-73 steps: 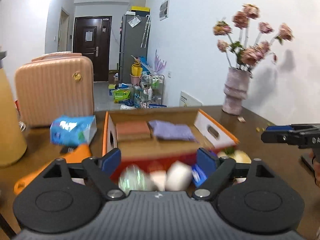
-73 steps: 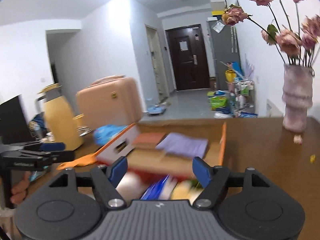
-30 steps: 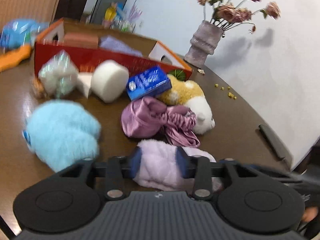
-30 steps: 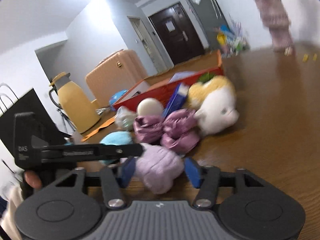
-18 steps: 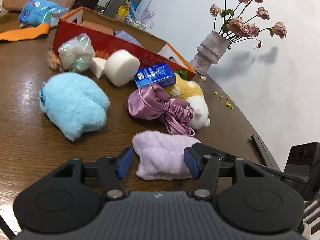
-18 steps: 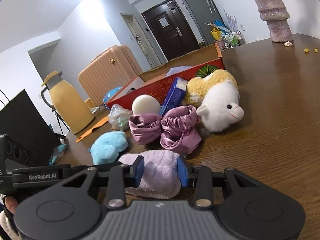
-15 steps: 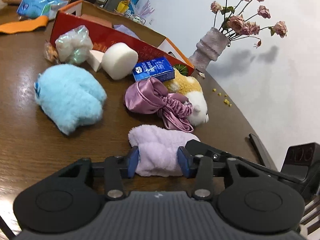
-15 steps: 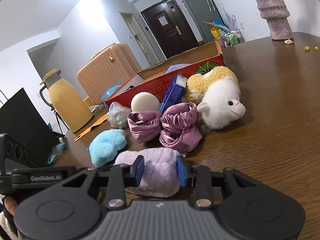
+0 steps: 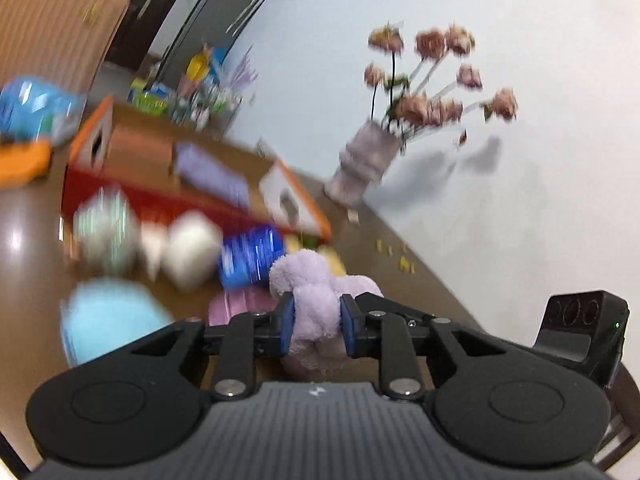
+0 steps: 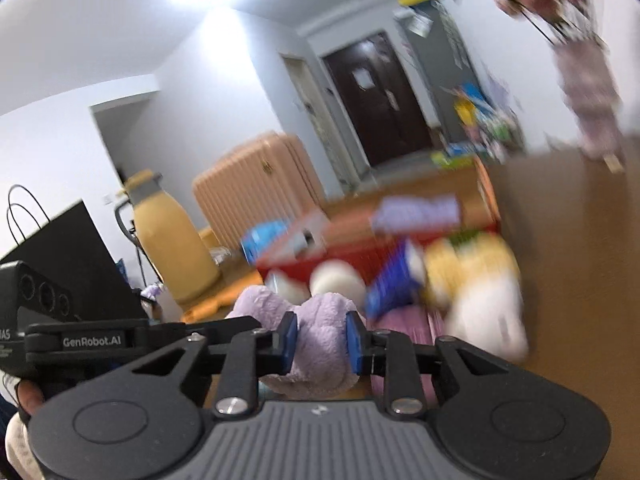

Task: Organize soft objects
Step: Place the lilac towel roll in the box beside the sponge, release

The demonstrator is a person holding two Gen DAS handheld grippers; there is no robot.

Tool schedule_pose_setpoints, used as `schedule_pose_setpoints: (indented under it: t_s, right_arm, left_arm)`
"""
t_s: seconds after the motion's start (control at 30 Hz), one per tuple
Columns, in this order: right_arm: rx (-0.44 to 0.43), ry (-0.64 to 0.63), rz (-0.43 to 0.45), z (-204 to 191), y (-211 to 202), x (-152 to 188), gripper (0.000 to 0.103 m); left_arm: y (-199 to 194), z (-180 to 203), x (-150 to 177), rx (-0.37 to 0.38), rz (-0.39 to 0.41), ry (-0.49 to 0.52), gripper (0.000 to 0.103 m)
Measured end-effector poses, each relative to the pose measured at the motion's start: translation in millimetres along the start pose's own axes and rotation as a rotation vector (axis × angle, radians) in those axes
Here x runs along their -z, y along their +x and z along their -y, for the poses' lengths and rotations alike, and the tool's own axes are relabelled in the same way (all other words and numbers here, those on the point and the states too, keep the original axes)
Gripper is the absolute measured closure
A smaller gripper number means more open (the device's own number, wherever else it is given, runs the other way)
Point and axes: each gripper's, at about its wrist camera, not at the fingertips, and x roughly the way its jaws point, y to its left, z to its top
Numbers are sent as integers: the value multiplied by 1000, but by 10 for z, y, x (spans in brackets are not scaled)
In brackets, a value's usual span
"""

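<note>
Both tools have come up off the surface [image 9: 24, 216] since half a second back, and the lilac fluffy thing [image 9: 316, 312] came with them. Back then it lay flat on the wood; now it's bunched up and hanging between the pads, clear of the surface.

Left tool [image 9: 316, 330] is clamped tight on one end of it. Right tool [image 10: 322, 338] has the other end squeezed between its blue pads [image 10: 289, 336], and its jaws are closing down on the fluff.

Everything else sits where it was, just blurry now: blue fuzzy toy [image 9: 108, 320], pink satin scrunchie [image 9: 240, 306], white round sponge [image 9: 192, 250], blue packet [image 9: 252, 256], and the yellow-and-white plush [image 10: 480, 300] in front of the red box [image 9: 132, 188]. Vase [image 9: 364, 164] is near the wall.
</note>
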Motion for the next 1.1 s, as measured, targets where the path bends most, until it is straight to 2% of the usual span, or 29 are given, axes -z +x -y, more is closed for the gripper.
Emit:
schedule_pose_setpoints:
  t_s: [0.13,0.23,0.27,0.37,0.47,0.57,0.63,0.7,0.77,0.87,0.93,1.0,1.1]
  right_arm:
    - [-42,-52,2,27,682,-784,78]
    - [-29,-15,-81,147,1508,-1267,78]
    - [-18,-15,-122,185,1805,-1371,78]
    - [46,10,-238,322,2612,-1500,79]
    - [95,56,-328,459,3160,-1449,79]
    - [147,69,-360,542,3399,-1336,77]
    - [149,96,-388,572,3407,-1330,74]
    - [137,79,-377,570,3315,-1404,67]
    - [132,55,-342,538,3124,-1520,62]
    - [121,4,-270,454,2595,-1734,59]
    - [128,-46,-222,421,2194,-1862,48]
    - [145,-104,-176,406,1769,-1960,45]
    - [178,-176,-161,430,1183,-1968,43]
  left_arm:
    - [283,-289,-785,-72,24,6,79]
    - [734,-685,-1300,-180,-42,-24,79]
    - [939,-843,-1440,-222,-88,-21,79]
    - [1372,-1188,-1610,-339,-165,-13,79]
    - [1697,-1422,-1613,-454,-210,27,77]
    - [1773,-1484,-1564,-507,-178,71,70]
    - [1726,-1477,-1572,-496,-172,67,64]
    - [1649,-1444,-1597,-473,-165,39,52]
    - [1533,-1388,-1617,-481,-154,54,52]
    - [1298,-1213,-1708,-478,-135,76,52]
    - [1035,-1055,-1712,-454,-109,100,46]
    - [754,-845,-1676,-444,-75,141,38]
    - [375,-535,-1554,-433,-59,196,34]
